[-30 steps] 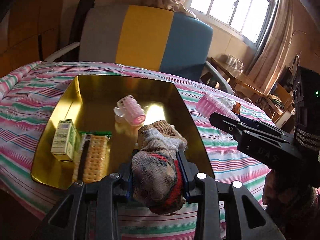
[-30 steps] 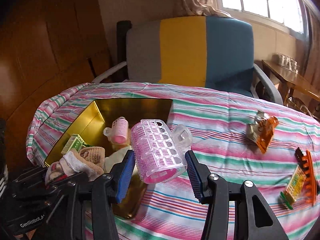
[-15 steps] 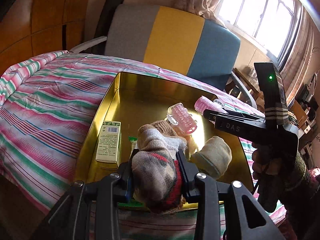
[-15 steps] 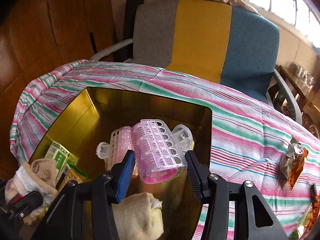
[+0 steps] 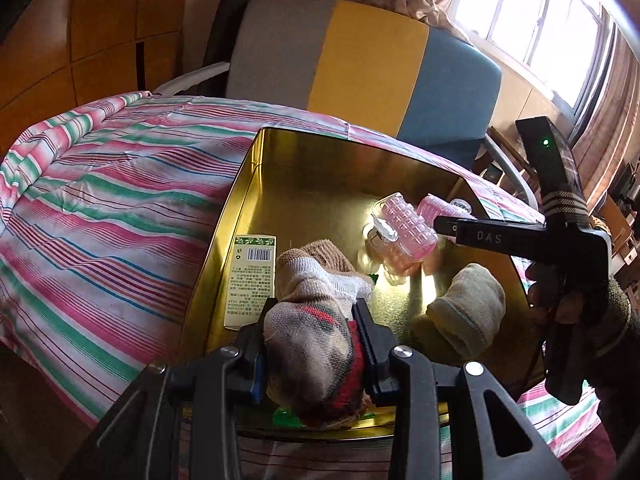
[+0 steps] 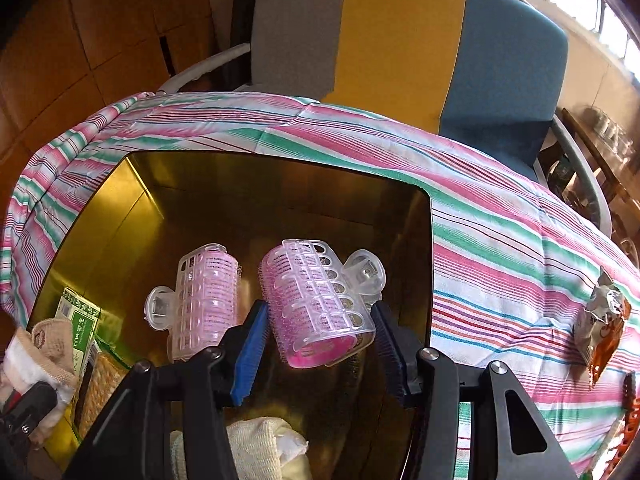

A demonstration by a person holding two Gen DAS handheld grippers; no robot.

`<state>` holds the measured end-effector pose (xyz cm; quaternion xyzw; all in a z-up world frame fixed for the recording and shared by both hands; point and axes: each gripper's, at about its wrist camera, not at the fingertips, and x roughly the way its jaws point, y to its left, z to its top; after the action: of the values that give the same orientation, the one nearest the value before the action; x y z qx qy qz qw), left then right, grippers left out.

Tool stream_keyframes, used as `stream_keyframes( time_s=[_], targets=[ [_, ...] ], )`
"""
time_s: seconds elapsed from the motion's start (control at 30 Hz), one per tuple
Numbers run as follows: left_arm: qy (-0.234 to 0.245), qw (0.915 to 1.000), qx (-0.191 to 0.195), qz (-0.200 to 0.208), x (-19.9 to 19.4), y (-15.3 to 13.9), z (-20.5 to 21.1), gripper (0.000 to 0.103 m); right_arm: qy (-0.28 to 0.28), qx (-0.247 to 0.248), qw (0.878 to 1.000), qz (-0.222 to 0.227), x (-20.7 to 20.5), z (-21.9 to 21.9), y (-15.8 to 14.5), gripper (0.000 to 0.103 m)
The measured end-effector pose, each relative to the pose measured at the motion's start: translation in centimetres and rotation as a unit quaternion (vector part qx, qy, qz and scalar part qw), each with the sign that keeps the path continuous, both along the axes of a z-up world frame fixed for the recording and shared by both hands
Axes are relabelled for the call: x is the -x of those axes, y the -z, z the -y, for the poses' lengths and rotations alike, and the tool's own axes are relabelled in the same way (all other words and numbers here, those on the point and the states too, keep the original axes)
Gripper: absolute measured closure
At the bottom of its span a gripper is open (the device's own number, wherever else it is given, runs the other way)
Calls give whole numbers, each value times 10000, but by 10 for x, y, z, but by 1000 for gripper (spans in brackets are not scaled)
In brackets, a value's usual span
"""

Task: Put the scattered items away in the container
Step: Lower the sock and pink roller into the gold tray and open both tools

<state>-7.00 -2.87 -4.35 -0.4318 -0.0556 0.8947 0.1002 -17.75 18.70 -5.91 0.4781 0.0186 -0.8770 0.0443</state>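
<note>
Gold, mirror-smooth metal forms the tin (image 5: 248, 184) on the striped cloth (image 5: 100, 200). Left wrist view: my left gripper (image 5: 312, 344) is clamped on a coarse-knit rolled sock (image 5: 312, 320) above the tin's near end; a green-and-white carton (image 5: 252, 280) shows a barcode, its print unreadable; "DAS" marks my other tool.

Right wrist view: my right gripper (image 6: 320, 344) pinches a perforated pink hair roller (image 6: 316, 304) over the tin, beside a second roller (image 6: 204, 304) lying inside.
</note>
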Motion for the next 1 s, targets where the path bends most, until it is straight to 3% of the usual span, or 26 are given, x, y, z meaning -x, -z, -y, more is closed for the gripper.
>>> stream_keyframes(
  time_s=[0.57, 1.0],
  targets=[
    [-181, 9995, 262, 55, -4, 5, 2, 65, 49, -241, 9988, -419, -23, 4, -16, 42],
    [-209, 9996, 165, -71, -19, -5, 10, 53, -16, 152, 9969, -776, -76, 9, -36, 35]
  ],
)
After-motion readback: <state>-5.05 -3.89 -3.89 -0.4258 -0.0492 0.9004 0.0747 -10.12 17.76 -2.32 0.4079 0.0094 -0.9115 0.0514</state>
